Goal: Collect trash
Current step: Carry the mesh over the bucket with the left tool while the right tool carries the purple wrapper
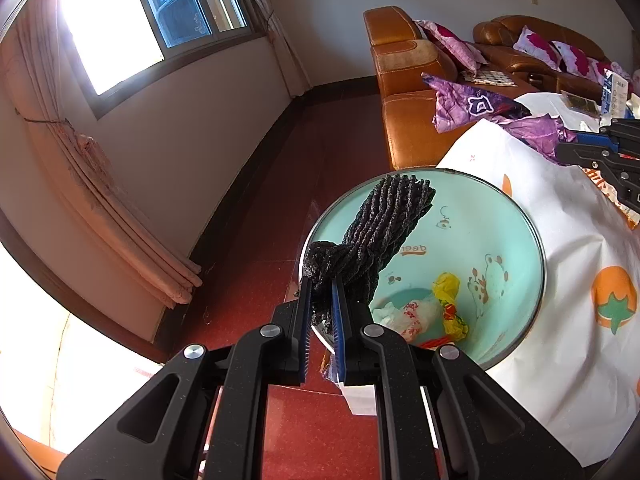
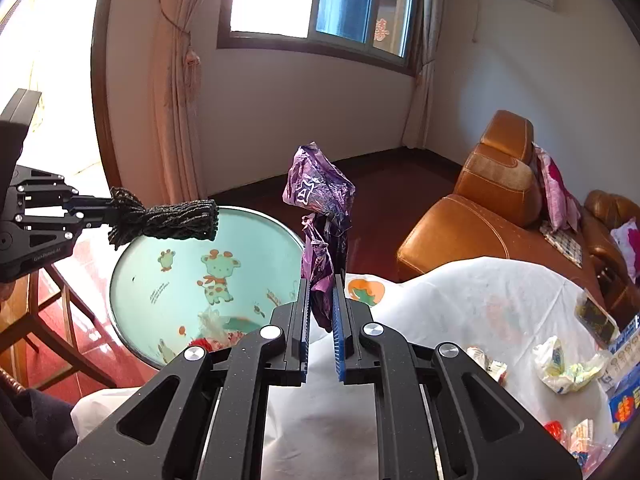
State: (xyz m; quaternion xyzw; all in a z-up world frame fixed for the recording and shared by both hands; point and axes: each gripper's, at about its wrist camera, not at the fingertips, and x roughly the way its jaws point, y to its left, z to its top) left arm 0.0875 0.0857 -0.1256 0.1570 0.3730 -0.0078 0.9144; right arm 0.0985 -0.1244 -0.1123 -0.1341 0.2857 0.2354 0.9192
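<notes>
left gripper [image 1: 322,300] clamped on black foam mesh sleeve [image 1: 372,236], sleeve poking over round mint-green cartoon-print trash bin [image 1: 516,248] at frame centre. bin bottom holds yellow wrapper [image 1: 448,304] and white scraps, print unreadable. right gripper [image 2: 321,300] pinching crumpled purple foil wrapper [image 2: 318,196], lower end hidden between pads. white fruit-print tablecloth [image 2: 440,300] lower right; litter at right edge cut off, blurred.
</notes>
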